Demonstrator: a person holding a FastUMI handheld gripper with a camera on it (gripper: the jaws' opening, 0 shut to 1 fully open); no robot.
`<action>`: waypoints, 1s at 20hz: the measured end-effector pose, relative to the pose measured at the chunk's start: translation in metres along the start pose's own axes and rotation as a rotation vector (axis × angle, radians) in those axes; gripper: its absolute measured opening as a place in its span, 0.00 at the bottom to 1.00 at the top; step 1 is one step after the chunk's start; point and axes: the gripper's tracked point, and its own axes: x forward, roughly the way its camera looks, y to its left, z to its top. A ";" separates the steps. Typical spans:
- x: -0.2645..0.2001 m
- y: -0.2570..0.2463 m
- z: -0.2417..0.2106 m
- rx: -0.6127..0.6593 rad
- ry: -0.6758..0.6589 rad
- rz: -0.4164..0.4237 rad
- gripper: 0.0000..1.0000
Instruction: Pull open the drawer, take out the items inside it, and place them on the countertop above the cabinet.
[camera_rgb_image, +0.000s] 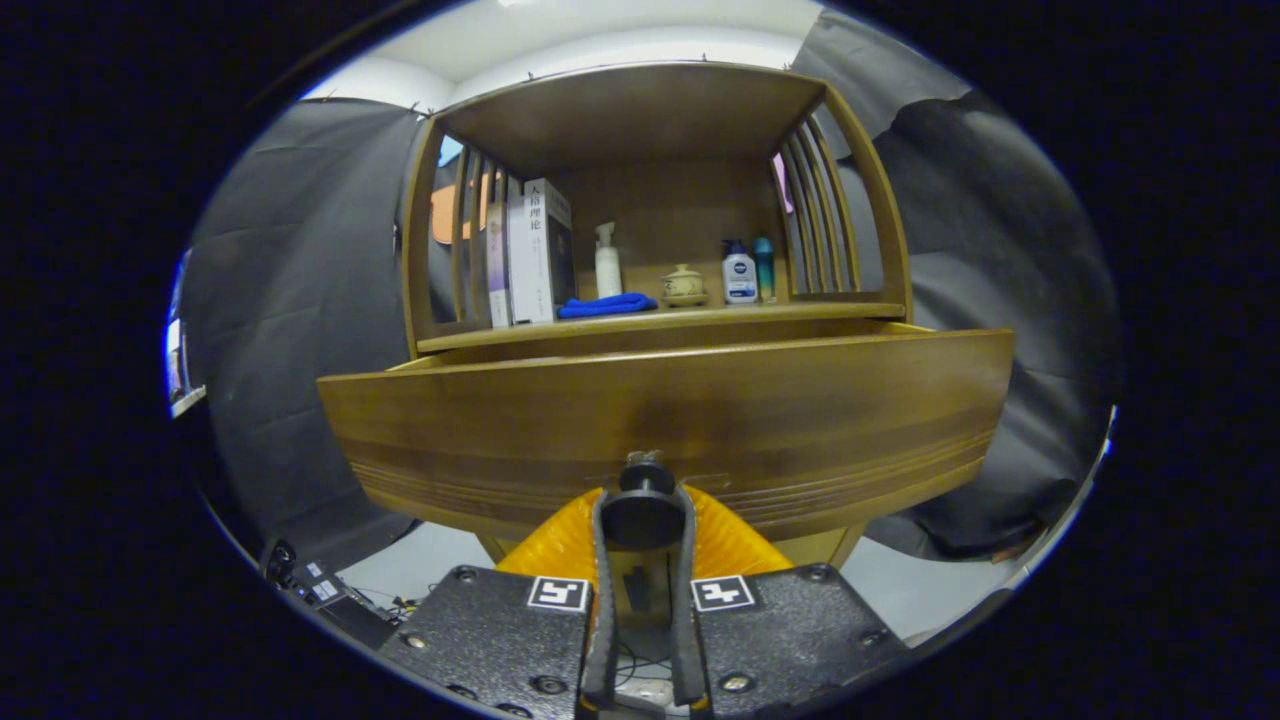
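A wooden cabinet drawer (670, 410) stands pulled out toward me, its broad front panel filling the space ahead of the fingers. A round dark knob (643, 505) sticks out from the middle of that panel, and my gripper (643, 515) is shut on it, one finger (604, 560) pressing each side. The drawer's inside is hidden behind its front panel. Above the drawer lies the countertop (660, 318), the floor of an open shelf with slatted sides.
On the countertop stand several books (530, 255) at the left, a folded blue cloth (607, 305), a white spray bottle (607, 262), a small lidded pot (684, 284) and two bottles (748, 272). Cables and a box (325, 590) lie on the floor at the lower left.
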 end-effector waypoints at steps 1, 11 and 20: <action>0.000 0.000 0.000 0.001 0.004 0.002 0.24; -0.002 0.000 0.000 -0.005 -0.015 -0.009 0.24; -0.019 -0.013 0.054 -0.077 -0.251 -0.031 0.75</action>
